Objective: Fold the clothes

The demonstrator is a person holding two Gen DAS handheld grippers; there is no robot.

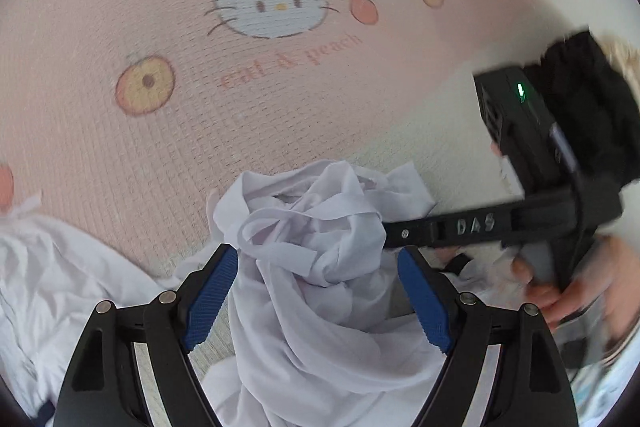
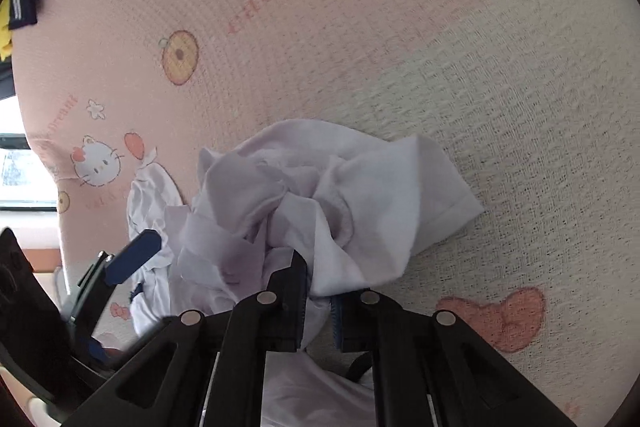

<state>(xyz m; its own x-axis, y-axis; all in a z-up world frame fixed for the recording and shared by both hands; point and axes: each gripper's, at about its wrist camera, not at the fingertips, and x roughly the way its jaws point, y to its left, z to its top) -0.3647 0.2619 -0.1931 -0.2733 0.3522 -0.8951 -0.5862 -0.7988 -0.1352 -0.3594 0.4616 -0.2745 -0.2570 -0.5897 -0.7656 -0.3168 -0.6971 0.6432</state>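
A crumpled white garment point(image 1: 320, 247) lay bunched on a pink cartoon-cat mat point(image 1: 120, 131). The left hand-held gripper point(image 1: 318, 301) stood spread wide, its blue pads point(image 1: 210, 301) on either side of the cloth without pinching it. The right hand-held gripper point(image 2: 319, 301), held in a person's hand point(image 1: 576, 287), was clenched on a fold of the white garment point(image 2: 320, 195) at its near edge.

We see bare pink mat point(image 1: 100, 155) beyond the crumpled white garment point(image 1: 320, 227), which fills both claws' fronts.
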